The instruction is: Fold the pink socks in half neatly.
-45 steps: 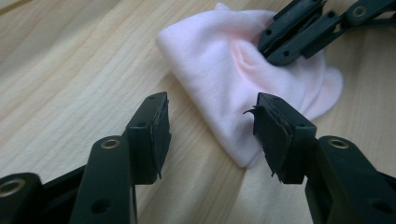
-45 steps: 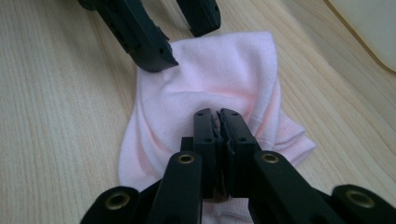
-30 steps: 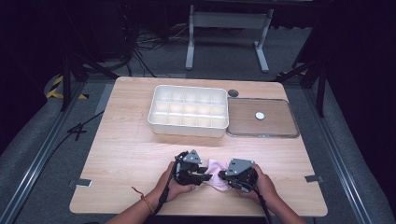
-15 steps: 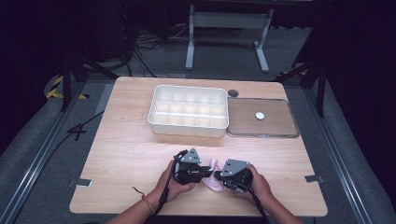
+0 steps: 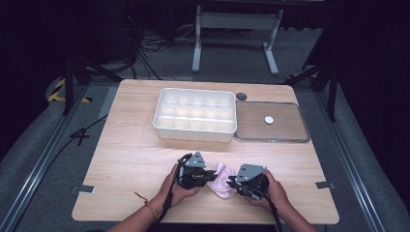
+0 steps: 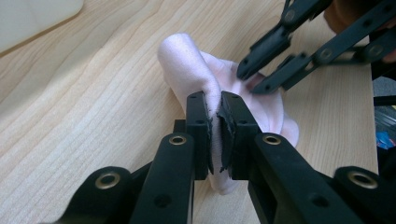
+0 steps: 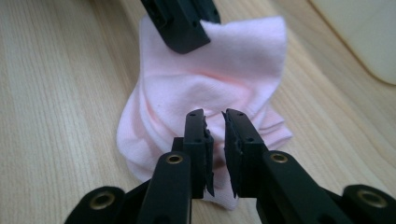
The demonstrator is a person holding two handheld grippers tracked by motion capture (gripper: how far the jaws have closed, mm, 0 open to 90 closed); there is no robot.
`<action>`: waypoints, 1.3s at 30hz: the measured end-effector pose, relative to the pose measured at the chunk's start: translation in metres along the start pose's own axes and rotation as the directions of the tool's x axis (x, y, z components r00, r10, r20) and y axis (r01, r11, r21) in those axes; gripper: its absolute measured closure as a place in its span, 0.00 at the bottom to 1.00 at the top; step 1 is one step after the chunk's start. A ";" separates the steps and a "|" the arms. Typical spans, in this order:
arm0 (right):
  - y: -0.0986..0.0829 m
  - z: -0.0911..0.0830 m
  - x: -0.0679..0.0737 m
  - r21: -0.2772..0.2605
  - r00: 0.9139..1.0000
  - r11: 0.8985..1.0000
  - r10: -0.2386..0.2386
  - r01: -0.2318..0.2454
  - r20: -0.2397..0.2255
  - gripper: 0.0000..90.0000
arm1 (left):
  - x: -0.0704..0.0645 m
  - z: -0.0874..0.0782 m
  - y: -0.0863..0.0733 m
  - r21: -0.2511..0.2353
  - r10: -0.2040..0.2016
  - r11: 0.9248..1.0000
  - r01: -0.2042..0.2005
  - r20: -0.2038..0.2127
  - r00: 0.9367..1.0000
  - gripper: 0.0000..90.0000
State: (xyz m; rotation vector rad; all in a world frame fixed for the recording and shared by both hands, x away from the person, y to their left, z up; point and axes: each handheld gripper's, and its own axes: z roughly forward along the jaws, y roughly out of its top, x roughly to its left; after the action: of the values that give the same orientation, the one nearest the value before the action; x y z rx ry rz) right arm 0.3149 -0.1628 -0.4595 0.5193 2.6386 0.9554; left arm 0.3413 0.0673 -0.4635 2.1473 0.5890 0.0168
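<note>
Both hands have drawn a little closer together over the last second, bunching the pink sock [image 5: 222, 180] between them where it earlier lay slightly flatter. It sits on the near edge of the wooden surface [image 5: 130, 159], well short of the white compartment tray [image 5: 195, 115] and the clear lid [image 5: 272, 122] beside it.

The left claw [image 6: 214, 105] is closed on a raised ridge of the fabric, its jaws pinching the fold tight. The right claw [image 7: 215, 122] stands narrow, with a slim gap between its jaws; they press at the sock's lower folds, but whether any cloth is caught between them cannot be told from here.

By the look of it, the step in hand is folding or rolling the sock into a compact bundle. The next move probably calls for the right claw to take a firm bite on the loose end and carry it over, while the left keeps the ridge pinned so the bundle does not spring open.

The sock is pale pink, soft-knit, crumpled into several layered folds, with one smooth rounded end standing up.
</note>
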 end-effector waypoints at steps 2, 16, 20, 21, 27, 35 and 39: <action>0.000 0.006 0.001 0.005 1.000 1.000 -0.001 0.001 -0.003 0.90 | -0.002 0.000 0.001 0.000 0.008 1.000 -0.008 0.001 1.000 0.91; 0.002 0.005 -0.002 -0.037 1.000 0.999 0.014 -0.014 0.010 0.82 | -0.009 0.003 0.003 0.031 0.068 0.997 -0.067 -0.040 0.997 0.91; -0.003 -0.006 -0.008 -0.038 0.999 0.998 0.046 -0.046 0.014 0.84 | -0.005 0.000 0.003 0.028 0.067 0.997 -0.066 -0.047 0.997 0.91; -0.005 -0.006 -0.010 -0.033 0.999 0.998 0.054 -0.054 0.007 0.85 | -0.005 -0.001 0.004 0.022 0.066 0.998 -0.065 -0.048 0.997 0.91; -0.004 0.006 -0.007 -0.001 0.999 0.999 0.043 -0.043 -0.005 0.85 | -0.014 0.006 0.006 0.017 0.089 0.996 -0.089 -0.044 0.995 0.90; -0.004 0.007 -0.007 -0.010 0.998 0.998 0.059 -0.059 -0.002 0.84 | -0.029 0.015 0.009 0.075 0.179 0.982 -0.174 -0.071 0.981 0.89; -0.004 0.002 -0.012 -0.005 0.998 0.998 0.063 -0.063 0.001 0.80 | -0.028 0.017 0.008 0.114 0.215 0.972 -0.205 -0.080 0.973 0.90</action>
State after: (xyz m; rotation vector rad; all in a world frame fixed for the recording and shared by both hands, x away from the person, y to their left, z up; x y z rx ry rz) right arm 0.3251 -0.1695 -0.4625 0.6052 2.6324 0.9802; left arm 0.3231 0.0387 -0.4615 2.3130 0.4198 0.2064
